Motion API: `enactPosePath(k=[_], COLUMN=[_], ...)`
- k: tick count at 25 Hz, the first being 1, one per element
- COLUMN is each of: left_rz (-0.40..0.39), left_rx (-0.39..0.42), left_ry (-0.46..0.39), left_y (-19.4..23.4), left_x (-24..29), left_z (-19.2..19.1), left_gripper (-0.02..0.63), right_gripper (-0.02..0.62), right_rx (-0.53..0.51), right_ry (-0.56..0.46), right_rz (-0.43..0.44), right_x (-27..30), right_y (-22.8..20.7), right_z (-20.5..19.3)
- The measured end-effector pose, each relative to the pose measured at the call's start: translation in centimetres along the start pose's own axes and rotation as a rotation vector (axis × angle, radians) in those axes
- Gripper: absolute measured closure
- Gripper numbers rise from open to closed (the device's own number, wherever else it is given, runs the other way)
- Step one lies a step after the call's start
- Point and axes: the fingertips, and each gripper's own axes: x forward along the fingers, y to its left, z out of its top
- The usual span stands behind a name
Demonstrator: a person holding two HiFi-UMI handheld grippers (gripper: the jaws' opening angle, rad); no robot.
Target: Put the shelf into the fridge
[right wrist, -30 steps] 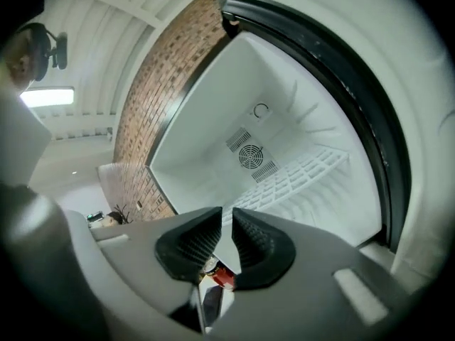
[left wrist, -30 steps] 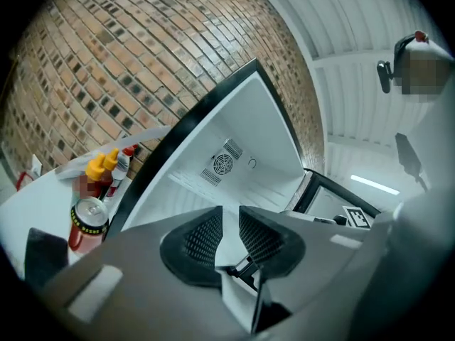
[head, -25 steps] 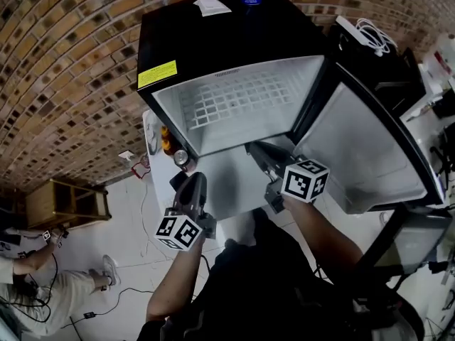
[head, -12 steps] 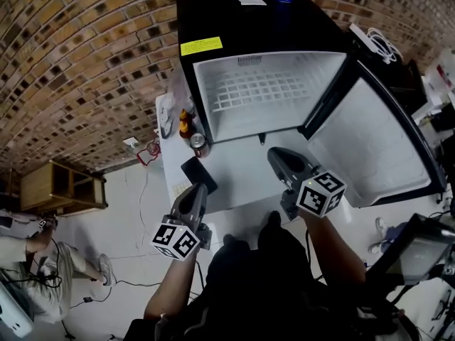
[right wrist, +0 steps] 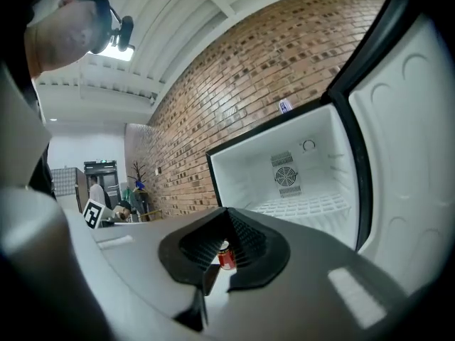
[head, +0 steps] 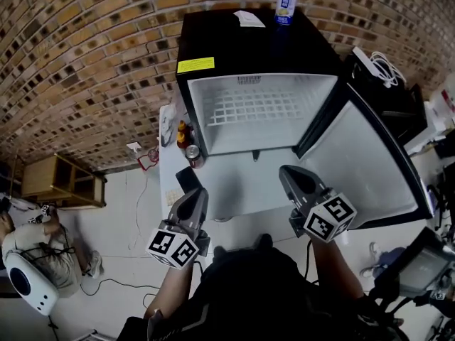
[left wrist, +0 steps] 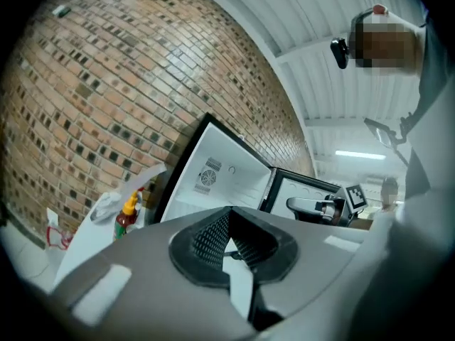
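**Figure: shelf seated, both claws clear of the cabinet.** The fridge [head: 242, 45] stands at 12 o'clock from the person, and its door [head: 355, 162] is swung open toward 2 o'clock. The white wire shelf [head: 259, 106] lies inside the cabinet, spanning it from wall to wall about halfway up. From the right gripper view it looks level below the rear fan grille.

The left claw [head: 197, 194] hangs over the near edge of the worktop [head: 242, 183]. Its jaws are together and hold nothing. The right claw [head: 288, 170] is at 3 o'clock from the left one. Its jaws are also pressed together, and only a distant red can [head: 192, 153] shows through the gap behind them. Neither claw touches the shelf.

Judged from this, the placing itself looks done, and what remains is checking the shelf and drawing clear.

- **Seating:** Confirm that both side edges of the shelf rest on matching ledges, since the head view cannot show whether it is fully seated. A shelf caught on one side only would tip under load.
- **Correction:** If it needs adjusting, grip the front wire near each end with one claw apiece and push evenly, so the shelf does not skew and jam.
- **Clearance:** Keep the left claw away from 11 o'clock. The can, a sauce bottle [head: 183, 130] and a dark flat object [head: 187, 179] crowd that corner of the worktop and could be knocked over.
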Motion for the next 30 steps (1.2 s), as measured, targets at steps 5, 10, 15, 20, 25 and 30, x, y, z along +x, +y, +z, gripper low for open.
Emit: enactPosePath(k=[5,10,15,20,25,30], left_rz=[0.04,0.098,0.222,0.183,0.25,0.245], left_rx=[0.157,0.3,0.312,0.324,0.332,0.337], left_ry=[0.005,0.059,0.062,0.056,0.063,0.048], left_y=[-2.8,-3.7,-3.4,-5.0,-4.1,-4.5], left_x=[1.3,2.3,2.2,2.2,1.3,1.3], left_z=[2.8,3.8,4.2,4.1,4.2,4.9], left_gripper=[0.606,0.606,0.606,0.606,0.606,0.606], right_gripper=[0.588,0.588,0.589,0.589,0.589,0.589], right_rx=[-0.033,-0.064,-0.102,-0.13,-0.12,-0.125], right_ry=[0.01,0.01,-0.006,0.012,0.003,-0.001], right_rz=[0.015,-0.021,-0.057,-0.092,-0.108,-0.108], right_x=[-3.0,-5.1,-5.4,-5.1,-5.0,-4.9], right_y=[-1.9,-2.8,-3.0,-3.2,-3.2,-2.7], right_z=[1.7,2.5,3.8,3.5,3.5,3.5])
